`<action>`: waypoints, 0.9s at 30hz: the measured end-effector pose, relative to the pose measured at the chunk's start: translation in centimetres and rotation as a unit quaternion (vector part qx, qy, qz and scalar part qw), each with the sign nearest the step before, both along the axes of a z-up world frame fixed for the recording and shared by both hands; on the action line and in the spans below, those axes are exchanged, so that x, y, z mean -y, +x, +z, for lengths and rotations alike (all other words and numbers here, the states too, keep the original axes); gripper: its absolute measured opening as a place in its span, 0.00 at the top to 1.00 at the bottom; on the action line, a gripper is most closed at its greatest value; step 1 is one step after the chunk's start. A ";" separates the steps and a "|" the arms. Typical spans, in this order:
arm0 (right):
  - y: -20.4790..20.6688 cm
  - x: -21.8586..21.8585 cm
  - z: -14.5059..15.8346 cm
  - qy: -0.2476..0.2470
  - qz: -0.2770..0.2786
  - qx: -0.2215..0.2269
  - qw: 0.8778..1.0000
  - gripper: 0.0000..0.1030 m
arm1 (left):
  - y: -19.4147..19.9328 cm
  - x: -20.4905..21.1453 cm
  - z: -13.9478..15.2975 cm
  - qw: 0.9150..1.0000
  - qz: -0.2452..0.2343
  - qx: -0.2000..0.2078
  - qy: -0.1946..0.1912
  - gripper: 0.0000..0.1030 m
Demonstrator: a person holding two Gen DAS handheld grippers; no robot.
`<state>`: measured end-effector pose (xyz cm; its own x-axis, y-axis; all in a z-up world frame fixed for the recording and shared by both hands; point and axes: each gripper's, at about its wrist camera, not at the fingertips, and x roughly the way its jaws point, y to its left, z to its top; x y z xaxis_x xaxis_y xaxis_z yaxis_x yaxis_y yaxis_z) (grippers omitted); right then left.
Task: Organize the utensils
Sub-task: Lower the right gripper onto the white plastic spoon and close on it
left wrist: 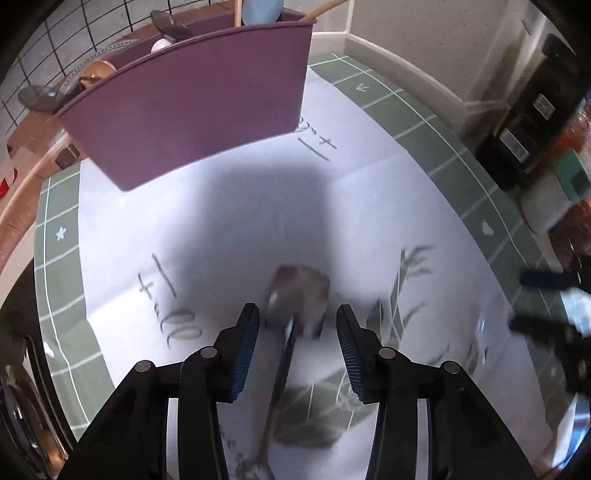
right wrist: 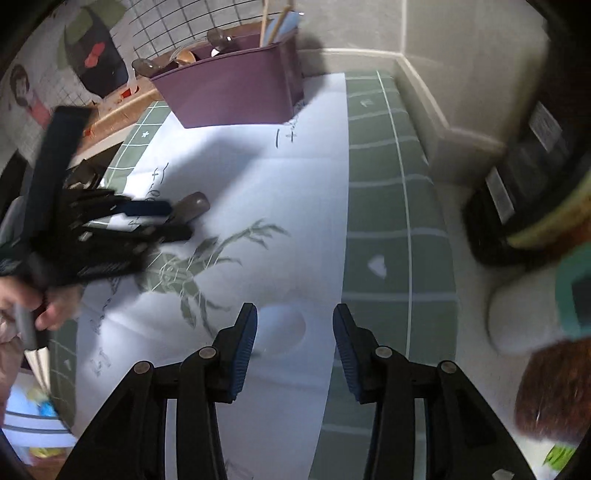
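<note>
A purple utensil holder (left wrist: 192,110) stands at the back of the white sheet, with spoons and wooden handles in it; it also shows in the right wrist view (right wrist: 229,92). My left gripper (left wrist: 297,319) is open, its jaws on either side of a brownish spatula (left wrist: 295,295) lying on the sheet, handle towards the camera. In the right wrist view the left gripper (right wrist: 173,221) is at the left by the spatula head (right wrist: 192,206). My right gripper (right wrist: 295,321) is open above a pale white spoon (right wrist: 280,326) on the sheet.
The white sheet (left wrist: 221,221) with writing and a plant drawing lies on a green grid mat (right wrist: 388,221). Black boxes (right wrist: 517,192) and a teal-topped container (right wrist: 576,295) stand at the right. A wire grid wall (right wrist: 166,29) is behind the holder.
</note>
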<state>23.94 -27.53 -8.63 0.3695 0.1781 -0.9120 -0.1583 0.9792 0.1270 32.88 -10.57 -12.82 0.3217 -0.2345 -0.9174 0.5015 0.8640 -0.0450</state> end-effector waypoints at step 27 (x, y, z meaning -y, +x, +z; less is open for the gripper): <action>1.3 -7.0 -1.6 0.001 -0.005 0.022 1.000 0.57 | -5.6 -13.7 2.3 0.956 0.243 0.099 -0.129 0.67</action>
